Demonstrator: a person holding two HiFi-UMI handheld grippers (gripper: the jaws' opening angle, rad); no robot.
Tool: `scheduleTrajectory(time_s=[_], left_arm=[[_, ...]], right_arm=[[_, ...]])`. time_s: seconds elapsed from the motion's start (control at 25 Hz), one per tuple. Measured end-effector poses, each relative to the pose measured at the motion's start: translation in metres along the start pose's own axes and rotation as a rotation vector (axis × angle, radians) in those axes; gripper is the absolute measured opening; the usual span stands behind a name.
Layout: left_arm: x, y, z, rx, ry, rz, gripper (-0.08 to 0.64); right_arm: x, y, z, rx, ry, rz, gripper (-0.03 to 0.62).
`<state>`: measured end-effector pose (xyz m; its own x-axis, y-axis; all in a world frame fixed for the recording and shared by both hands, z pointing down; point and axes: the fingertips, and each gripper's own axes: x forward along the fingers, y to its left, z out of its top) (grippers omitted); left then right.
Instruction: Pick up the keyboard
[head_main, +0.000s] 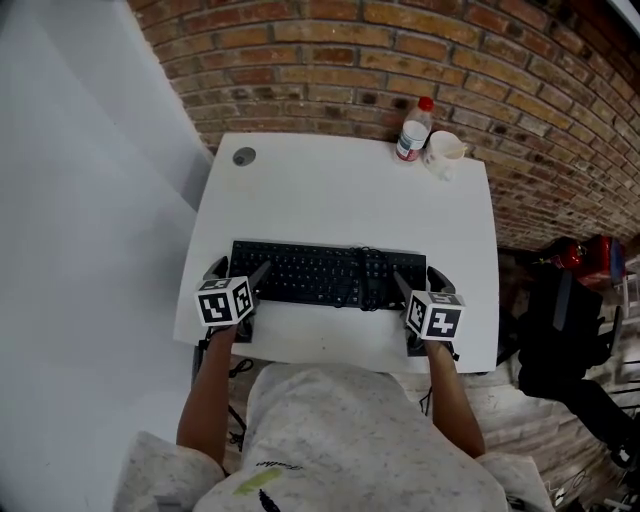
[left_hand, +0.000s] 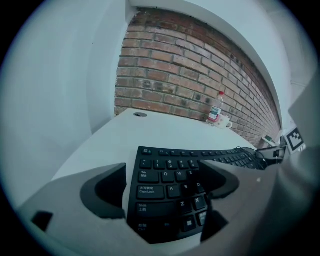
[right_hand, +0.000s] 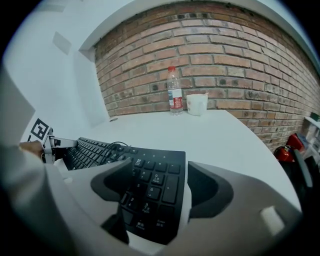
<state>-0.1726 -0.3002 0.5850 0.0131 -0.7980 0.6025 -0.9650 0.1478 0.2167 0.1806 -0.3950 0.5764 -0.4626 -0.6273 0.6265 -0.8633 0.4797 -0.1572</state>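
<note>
Head view: the black keyboard (head_main: 328, 275) lay along the near edge of the desk (head_main: 340, 180), long axis left to right, one end directly ahead of each of the left tongs (head_main: 240, 272) and right tongs (head_main: 420, 280), both gaping wide and gripping nothing.

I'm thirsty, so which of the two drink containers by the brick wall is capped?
The clear bottle, with its red cap and red label; the white cup beside it stands open-topped.
</note>
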Motion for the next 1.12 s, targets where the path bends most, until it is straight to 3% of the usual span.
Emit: scheduleTrajectory(time_s=[0.6, 1.12], left_arm=[[0.004, -0.002, -0.002, 0.003, 0.019, -0.022, 0.425], [-0.001, -0.002, -0.001, 0.011, -0.015, -0.006, 0.419]], right_arm=[[0.014, 0.001, -0.003, 0.101, 0.033, 0.087, 0.370], [0.013, 0.001, -0.002, 0.117, 0.033, 0.054, 0.374]])
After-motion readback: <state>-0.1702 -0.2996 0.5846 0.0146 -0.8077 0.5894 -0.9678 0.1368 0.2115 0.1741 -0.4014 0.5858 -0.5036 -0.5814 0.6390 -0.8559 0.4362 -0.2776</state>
